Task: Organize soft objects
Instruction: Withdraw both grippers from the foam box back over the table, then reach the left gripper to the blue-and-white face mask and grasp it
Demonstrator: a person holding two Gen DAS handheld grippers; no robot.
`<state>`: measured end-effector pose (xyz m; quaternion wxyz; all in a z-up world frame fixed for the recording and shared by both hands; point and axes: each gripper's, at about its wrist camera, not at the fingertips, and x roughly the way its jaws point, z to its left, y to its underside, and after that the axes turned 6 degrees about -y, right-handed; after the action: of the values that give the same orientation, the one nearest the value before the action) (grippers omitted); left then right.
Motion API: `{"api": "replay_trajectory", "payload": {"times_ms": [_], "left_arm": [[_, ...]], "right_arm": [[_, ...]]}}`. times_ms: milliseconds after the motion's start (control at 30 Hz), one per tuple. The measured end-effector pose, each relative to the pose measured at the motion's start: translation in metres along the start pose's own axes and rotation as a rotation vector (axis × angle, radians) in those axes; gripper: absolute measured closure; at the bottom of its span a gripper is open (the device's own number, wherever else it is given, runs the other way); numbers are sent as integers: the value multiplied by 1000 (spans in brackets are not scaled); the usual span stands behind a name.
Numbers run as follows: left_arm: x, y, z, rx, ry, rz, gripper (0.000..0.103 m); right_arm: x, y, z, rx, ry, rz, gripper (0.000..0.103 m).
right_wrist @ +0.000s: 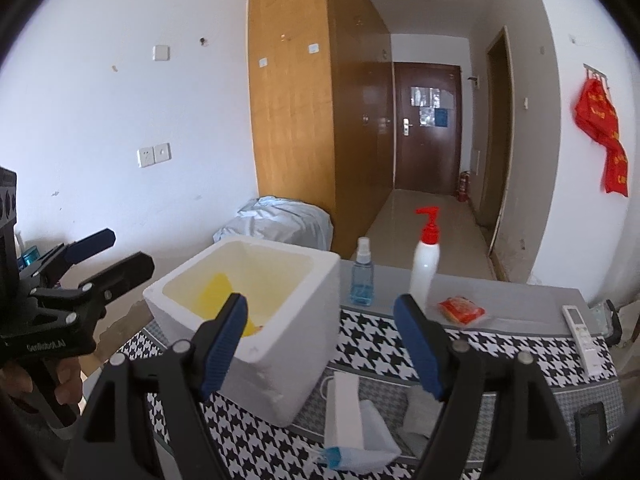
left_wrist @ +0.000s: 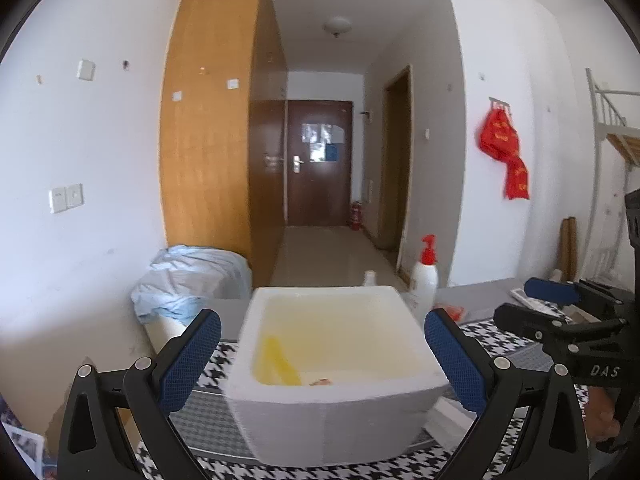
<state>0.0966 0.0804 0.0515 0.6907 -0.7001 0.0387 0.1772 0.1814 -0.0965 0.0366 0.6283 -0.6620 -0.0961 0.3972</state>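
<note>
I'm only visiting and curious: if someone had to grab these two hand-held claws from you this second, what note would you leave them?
Left gripper: open, empty, straddling the white foam box without pressing on it.
Right gripper: open, empty, over the houndstooth cloth to the right of the box.
In the box: a yellow item and something small and reddish, too hidden to name.
Still out on the cloth: a face mask, white tissue packs and a red packet.
Left to do: probably move those soft items into the box.
</note>
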Motion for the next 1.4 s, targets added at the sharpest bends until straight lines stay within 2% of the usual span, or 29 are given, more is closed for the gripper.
{"api": "replay_trajectory", "payload": {"times_ms": [400, 933, 1400], "left_arm": [[-6, 5, -29, 29, 74, -4, 1], [-4, 23, -65, 66, 186, 51, 1], [1, 52, -90, 98, 285, 119, 1]], "right_arm": [[-26, 11, -16, 14, 45, -17, 23], [-52, 31, -48, 70, 93, -18, 23], [-57, 49, -65, 99, 127, 9, 23]]}}
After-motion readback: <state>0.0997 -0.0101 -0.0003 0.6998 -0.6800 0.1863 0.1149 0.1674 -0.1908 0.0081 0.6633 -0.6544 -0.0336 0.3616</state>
